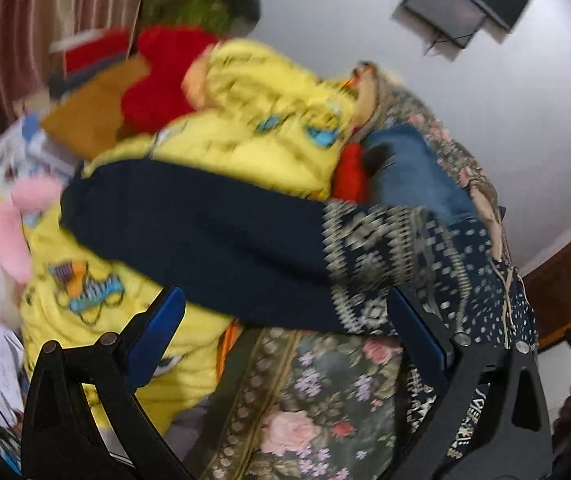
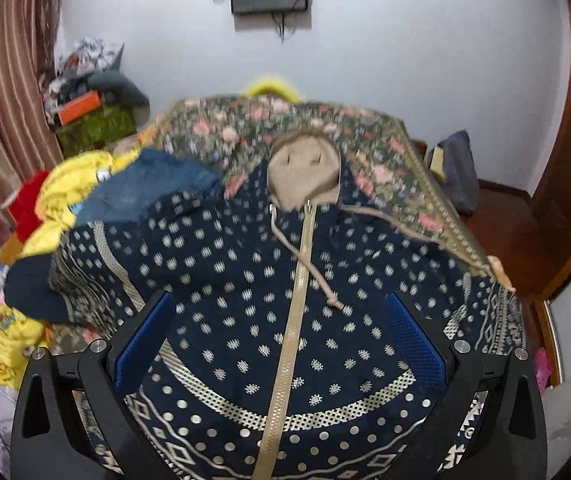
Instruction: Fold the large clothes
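Both grippers, left (image 1: 285,344) and right (image 2: 281,344), hover with jaws spread over the navy hoodie (image 2: 245,280) spread on the bed. Soft, limp knit; best pinched at sleeve cuff (image 1: 97,208) or hem.

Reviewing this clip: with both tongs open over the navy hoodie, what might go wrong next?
1. The drawstring lies loose across the zipper; the right tongs may snag it.
2. The sleeve drapes over a yellow garment; the left tongs might pinch both.
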Action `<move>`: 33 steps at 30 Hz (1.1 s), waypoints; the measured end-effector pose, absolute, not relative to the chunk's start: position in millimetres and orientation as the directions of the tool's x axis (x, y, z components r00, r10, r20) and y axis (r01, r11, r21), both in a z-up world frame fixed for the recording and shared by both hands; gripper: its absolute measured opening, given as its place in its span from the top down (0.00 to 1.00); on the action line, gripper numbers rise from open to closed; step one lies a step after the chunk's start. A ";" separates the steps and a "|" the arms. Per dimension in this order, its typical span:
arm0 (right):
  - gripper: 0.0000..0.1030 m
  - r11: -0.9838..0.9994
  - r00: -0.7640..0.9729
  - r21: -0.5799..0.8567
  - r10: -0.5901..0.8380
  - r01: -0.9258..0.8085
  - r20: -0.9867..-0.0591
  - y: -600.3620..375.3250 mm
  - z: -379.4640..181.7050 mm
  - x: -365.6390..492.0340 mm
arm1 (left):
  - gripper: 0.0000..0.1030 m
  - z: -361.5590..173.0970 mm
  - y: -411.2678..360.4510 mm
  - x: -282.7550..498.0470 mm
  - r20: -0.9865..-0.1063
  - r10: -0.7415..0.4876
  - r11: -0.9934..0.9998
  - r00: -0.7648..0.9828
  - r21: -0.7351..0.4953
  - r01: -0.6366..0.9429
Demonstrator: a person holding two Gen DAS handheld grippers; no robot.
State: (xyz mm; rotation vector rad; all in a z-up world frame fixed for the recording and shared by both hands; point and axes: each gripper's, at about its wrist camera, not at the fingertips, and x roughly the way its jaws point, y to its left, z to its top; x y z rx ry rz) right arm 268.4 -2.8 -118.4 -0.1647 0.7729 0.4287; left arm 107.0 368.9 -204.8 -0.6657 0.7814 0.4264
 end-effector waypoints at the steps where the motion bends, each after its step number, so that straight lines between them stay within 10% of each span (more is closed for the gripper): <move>1: 0.00 0.901 0.625 0.008 0.307 -0.434 -0.717 -0.8 -123.8 271.0 | 0.03 -212.0 374.0 106.4 -0.765 0.091 0.708 0.638 -0.400 -0.581; 19: 0.00 0.902 0.491 0.077 0.301 -0.425 -0.817 3.2 -166.0 295.3 | 0.28 -300.6 457.5 118.9 -0.805 -0.018 0.476 0.593 -0.529 -0.703; 25: 0.00 0.903 0.506 0.072 0.302 -0.424 -0.808 0.1 -159.3 290.9 | 0.58 -283.4 450.7 118.7 -0.822 0.098 0.526 0.560 -0.435 -0.731; 27: 0.00 0.901 0.515 0.065 0.304 -0.429 -0.802 -0.4 -155.3 287.4 | 0.81 -270.8 445.1 118.0 -0.824 0.161 0.571 0.543 -0.371 -0.732; 33: 0.00 0.891 0.537 0.068 0.330 -0.449 -0.777 -4.8 -140.1 278.4 | 0.94 -221.8 435.3 128.5 -0.779 0.261 0.655 0.570 -0.291 -0.697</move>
